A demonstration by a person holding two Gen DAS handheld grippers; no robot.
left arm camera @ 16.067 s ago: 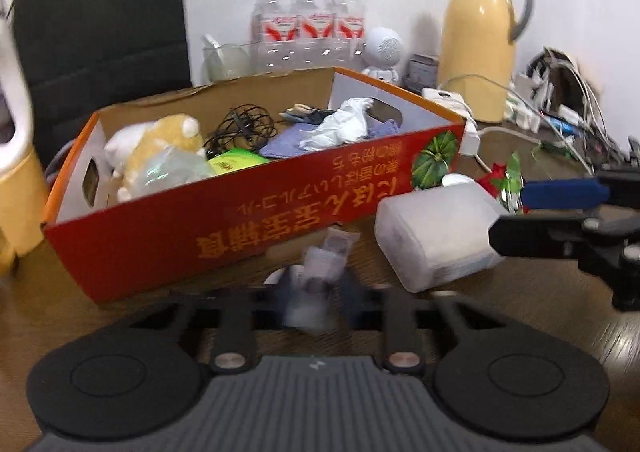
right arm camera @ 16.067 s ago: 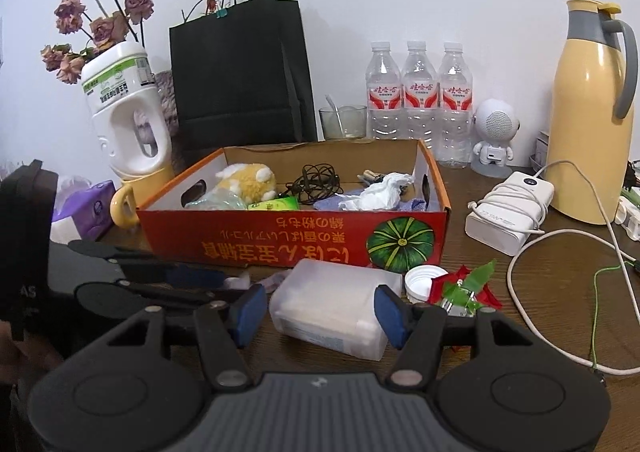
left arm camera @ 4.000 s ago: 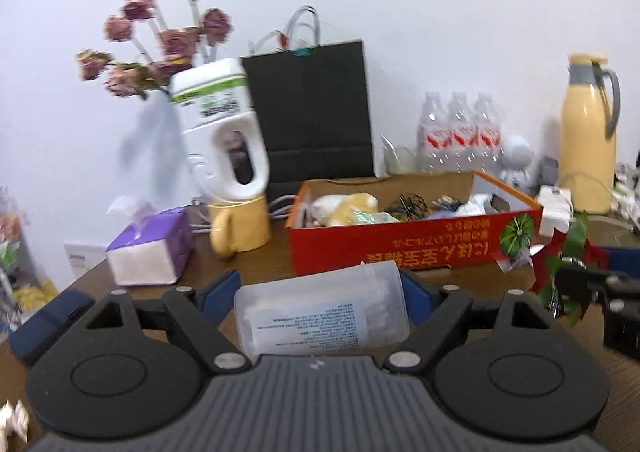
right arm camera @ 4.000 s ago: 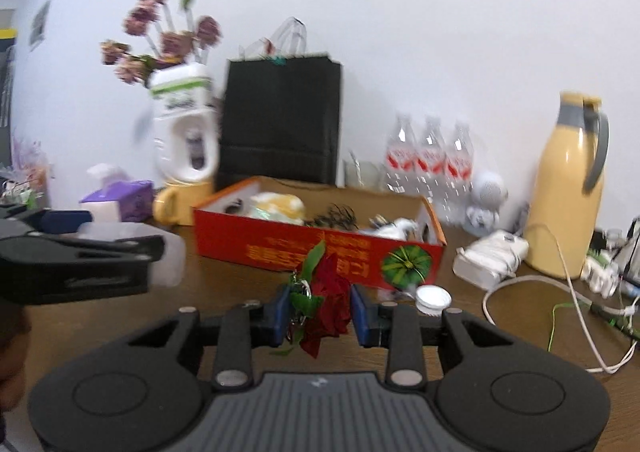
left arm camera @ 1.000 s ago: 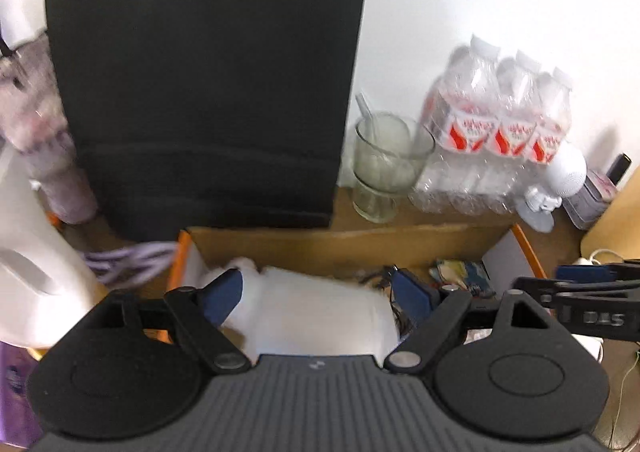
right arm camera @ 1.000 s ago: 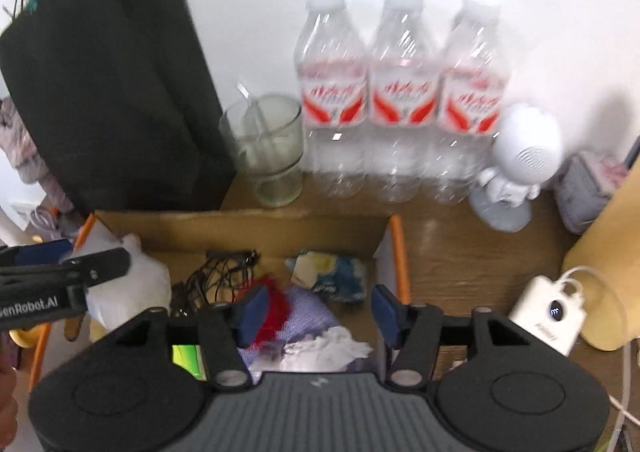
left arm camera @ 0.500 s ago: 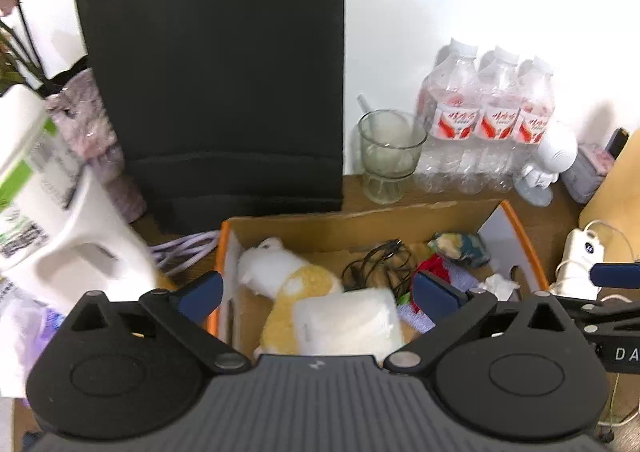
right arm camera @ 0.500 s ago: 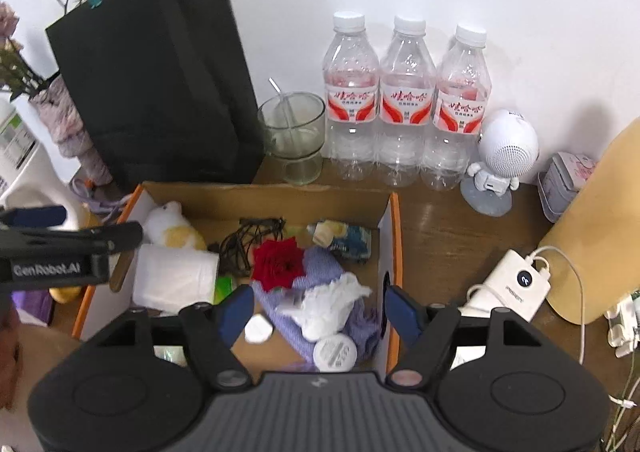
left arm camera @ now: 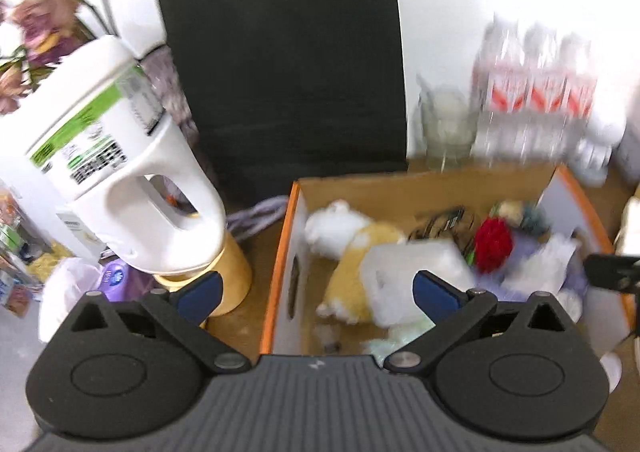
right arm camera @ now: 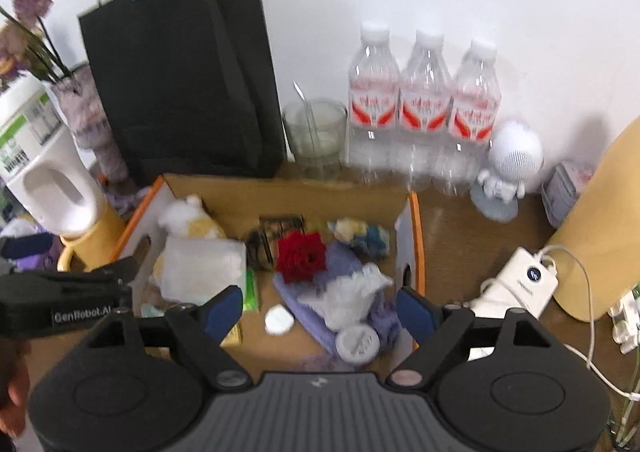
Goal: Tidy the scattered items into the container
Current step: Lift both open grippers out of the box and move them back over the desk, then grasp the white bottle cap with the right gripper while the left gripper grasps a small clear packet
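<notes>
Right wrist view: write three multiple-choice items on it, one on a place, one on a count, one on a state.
1. Where does the red rose lie?
A. inside the cardboard box
B. on the table beside the power bank
C. in the glass

2. How many water bottles stand at the wall?
A. two
B. three
C. five

3. How does the right gripper stand?
A. clamped on the rose
B. clamped on a bottle
C. apart, holding nothing

Answers: 1 A, the rose rests on the purple cloth within the box walls. 2 B, three capped bottles stand side by side. 3 C, its jaws are opening, with only the box contents far below them.
</notes>
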